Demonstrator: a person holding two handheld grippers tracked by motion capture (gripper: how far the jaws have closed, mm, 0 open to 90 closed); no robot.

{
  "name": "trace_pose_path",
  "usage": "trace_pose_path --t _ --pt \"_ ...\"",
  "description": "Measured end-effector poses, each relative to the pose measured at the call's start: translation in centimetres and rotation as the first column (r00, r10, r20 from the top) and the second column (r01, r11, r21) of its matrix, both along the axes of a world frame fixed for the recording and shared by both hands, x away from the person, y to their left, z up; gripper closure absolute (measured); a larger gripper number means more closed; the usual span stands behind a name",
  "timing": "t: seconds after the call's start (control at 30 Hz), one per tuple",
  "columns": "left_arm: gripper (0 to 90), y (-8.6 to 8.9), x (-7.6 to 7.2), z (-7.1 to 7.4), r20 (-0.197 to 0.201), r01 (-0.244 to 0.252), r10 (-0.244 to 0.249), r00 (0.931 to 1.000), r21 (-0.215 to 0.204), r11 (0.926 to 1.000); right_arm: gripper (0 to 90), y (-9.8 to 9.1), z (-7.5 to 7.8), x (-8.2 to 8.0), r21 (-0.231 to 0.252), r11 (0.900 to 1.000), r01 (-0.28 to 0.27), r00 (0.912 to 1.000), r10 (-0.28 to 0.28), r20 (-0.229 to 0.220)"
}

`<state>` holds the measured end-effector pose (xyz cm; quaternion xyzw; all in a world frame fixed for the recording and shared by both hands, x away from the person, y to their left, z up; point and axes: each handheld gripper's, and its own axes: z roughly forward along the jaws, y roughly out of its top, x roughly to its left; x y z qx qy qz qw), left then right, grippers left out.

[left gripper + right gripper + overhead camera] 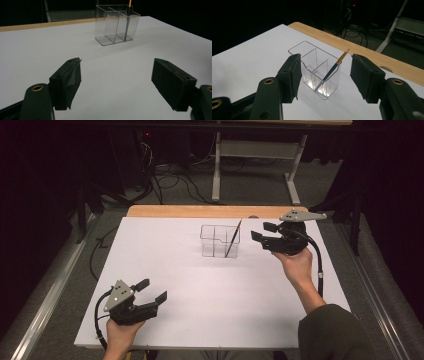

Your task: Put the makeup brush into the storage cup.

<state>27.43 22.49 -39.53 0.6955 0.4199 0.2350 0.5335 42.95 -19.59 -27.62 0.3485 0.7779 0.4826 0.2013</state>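
Note:
A clear plastic organizer [220, 240] [115, 23] [316, 68] with three compartments stands on the white table sheet, far centre. A thin brush [233, 238] [332, 69] [129, 7] with a dark lower shaft and orange top leans in its right-hand compartment. My right gripper [263, 231] [325, 77] hovers open just right of the organizer, its jaws apart with nothing between them, and the brush stands free beyond them. My left gripper [151, 290] [116, 83] rests open near the front left of the sheet, far from the organizer.
The white sheet [175, 270] covers a wooden table whose far edge [200, 211] shows. Beyond it are a grey floor with cables [170, 180] and a white table frame [250, 160]. A metal rail [50, 285] runs along the left.

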Motion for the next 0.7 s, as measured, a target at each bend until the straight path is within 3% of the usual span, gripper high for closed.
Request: trace_pose_path --t 0.7 --pt "24.1 -0.2 0.1 -0.1 -0.004 0.002 -0.002 1.0 0.006 1.0 44.1 -1.5 -0.1 -1.8 0.02 0.9997 -0.015 0.9998 0.015 0.009"
